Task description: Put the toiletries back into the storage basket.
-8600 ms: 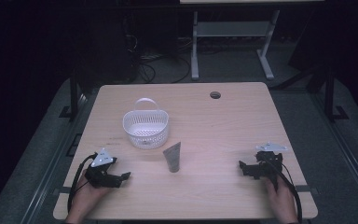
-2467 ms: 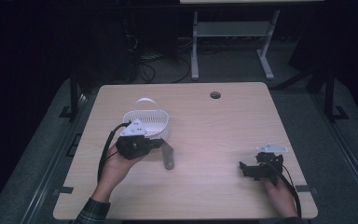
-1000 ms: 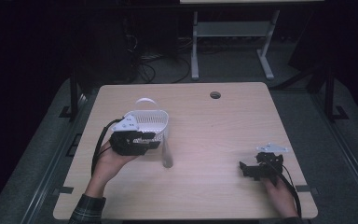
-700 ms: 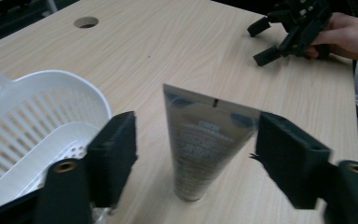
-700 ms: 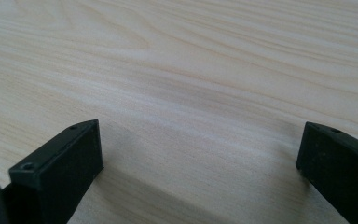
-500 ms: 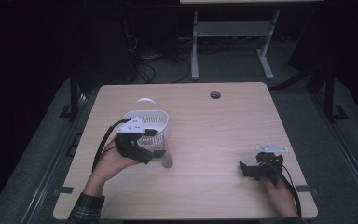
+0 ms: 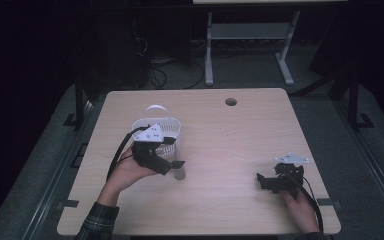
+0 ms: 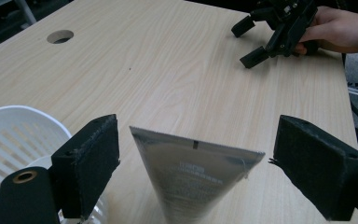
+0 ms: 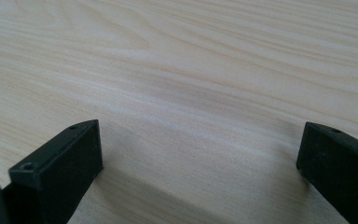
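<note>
A silvery squeeze tube [image 7: 180, 171] stands upright on the table, crimped end up, just right of the white basket's [image 7: 156, 123] front. My left gripper [image 7: 174, 168] is open around it. Its jaws have just been opening. In the left gripper view the tube [image 8: 193, 179] sits between the two pads with a gap on each side, and the basket [image 8: 14, 128] is at the lower left. My right gripper [image 7: 265, 181] rests open near the table's front right, with bare wood between its jaws [image 9: 200, 149]. It also appears far off in the left gripper view [image 8: 270, 32].
The wooden table [image 7: 220, 135] has a round cable hole [image 7: 231, 102] at the back right. A white desk frame [image 7: 245, 35] and cables stand on the dark floor behind.
The left gripper let go of the tube: its jaws spread wide and the hand drew slightly toward the near side. The tube stays standing by the basket. The right gripper has not moved.
</note>
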Demonstrator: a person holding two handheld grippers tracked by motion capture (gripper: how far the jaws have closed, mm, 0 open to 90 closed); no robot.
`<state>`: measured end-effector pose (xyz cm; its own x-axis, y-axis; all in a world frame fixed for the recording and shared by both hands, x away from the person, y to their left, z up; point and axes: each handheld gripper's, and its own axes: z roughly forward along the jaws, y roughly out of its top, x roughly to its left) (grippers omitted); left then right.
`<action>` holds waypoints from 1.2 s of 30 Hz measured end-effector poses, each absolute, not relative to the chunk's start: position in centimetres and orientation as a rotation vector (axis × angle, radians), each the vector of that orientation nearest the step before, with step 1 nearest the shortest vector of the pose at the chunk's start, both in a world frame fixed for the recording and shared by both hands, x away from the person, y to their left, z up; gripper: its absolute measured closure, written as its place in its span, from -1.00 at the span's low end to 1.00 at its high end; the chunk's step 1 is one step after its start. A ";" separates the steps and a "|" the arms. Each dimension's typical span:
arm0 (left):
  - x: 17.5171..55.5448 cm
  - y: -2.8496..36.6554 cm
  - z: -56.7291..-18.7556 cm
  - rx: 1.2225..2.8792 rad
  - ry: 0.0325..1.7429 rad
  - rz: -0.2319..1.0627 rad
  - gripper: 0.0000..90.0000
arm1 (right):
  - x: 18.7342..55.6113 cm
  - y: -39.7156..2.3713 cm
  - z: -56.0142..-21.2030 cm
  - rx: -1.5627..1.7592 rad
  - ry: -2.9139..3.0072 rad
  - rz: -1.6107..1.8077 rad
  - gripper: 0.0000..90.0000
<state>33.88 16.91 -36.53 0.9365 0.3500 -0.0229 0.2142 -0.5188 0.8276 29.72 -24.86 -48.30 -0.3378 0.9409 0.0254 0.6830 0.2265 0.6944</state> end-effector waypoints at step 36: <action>34.5 16.0 -37.0 2.155 0.388 0.168 -0.31 | 29.7 -24.9 -48.3 1.494 2.106 0.872 -1.00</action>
